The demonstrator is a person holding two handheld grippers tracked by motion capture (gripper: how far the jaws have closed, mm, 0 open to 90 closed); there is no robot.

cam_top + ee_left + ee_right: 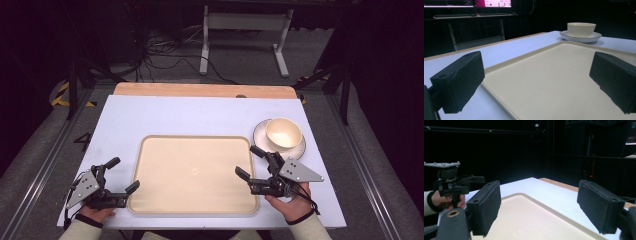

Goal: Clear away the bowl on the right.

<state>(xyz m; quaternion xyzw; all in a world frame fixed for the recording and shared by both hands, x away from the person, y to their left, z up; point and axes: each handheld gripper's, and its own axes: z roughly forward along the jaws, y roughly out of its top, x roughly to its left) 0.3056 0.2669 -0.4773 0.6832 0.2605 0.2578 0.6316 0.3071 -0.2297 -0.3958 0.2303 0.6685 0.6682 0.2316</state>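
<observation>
A beige tray (195, 170) lies flat at the middle of the white table (190, 115). At its far right corner stands a cream bowl (283, 132) on a white saucer (300, 149). My left gripper (125, 173) rests at the tray's near left corner, open and empty, pointing across the tray (549, 82) toward the bowl (581, 29). My right gripper (248, 161) hovers over the tray's right edge, just in front of the saucer, open with nothing between its jaws. In the right gripper view its jaws frame the tray (529, 217), and the left gripper (456, 182) is seen in a hand farther off.
A wooden strip (200, 90) runs along the table's far edge. Beyond it on the floor are a white stand (245, 30) and loose cables (160, 50). Metal rails flank the table on both sides.
</observation>
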